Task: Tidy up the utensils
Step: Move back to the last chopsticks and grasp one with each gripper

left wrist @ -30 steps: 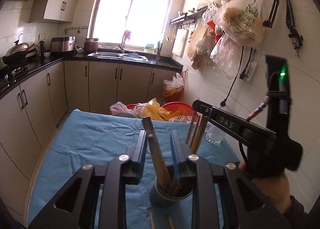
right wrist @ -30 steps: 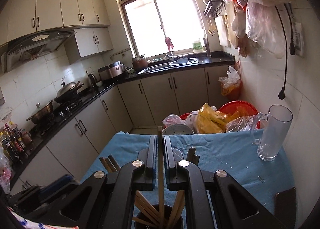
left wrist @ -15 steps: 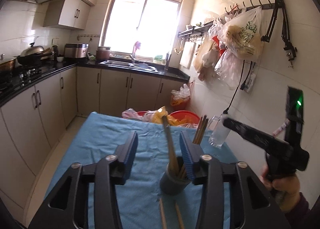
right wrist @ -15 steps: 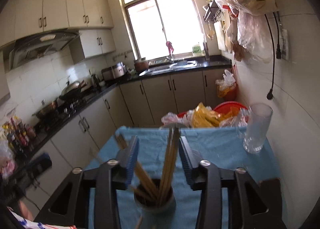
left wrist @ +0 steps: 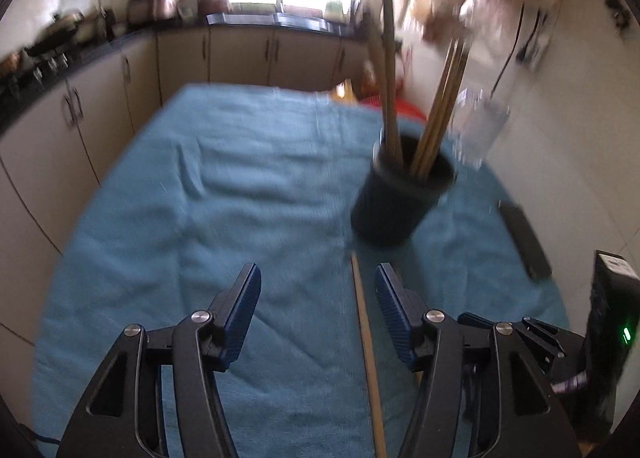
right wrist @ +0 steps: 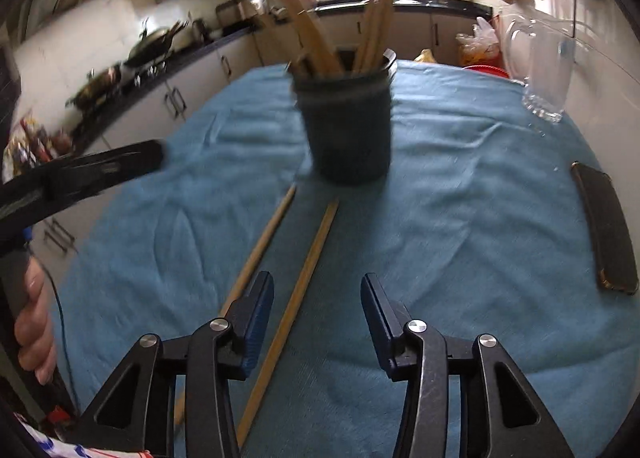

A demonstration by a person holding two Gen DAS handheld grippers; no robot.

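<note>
The left gripper [left wrist: 318,298] points down at the blue tablecloth [left wrist: 224,194] with its jaws apart and nothing pressed between the pads; the jaws have just been opening. One loose chopstick [left wrist: 366,342] lies flat on the cloth inside the gap, close to the right-hand finger and untouched by either pad. The dark utensil cup [left wrist: 394,202] stands ahead of this gripper and to its right, with a bundle of chopsticks [left wrist: 436,126] upright in it. The right gripper [right wrist: 318,308] also points down with its jaws apart and empty. Two loose chopsticks lie side by side on the cloth ahead of it: the squared chopstick [right wrist: 304,278] runs into the gap beside the left-hand finger, and the rounded chopstick [right wrist: 262,246] passes just outside that finger. The cup stands directly ahead, beyond both. A glass pitcher [right wrist: 542,70] stands farther ahead to the right, and a dark phone [right wrist: 606,226] lies flat to the right.
</note>
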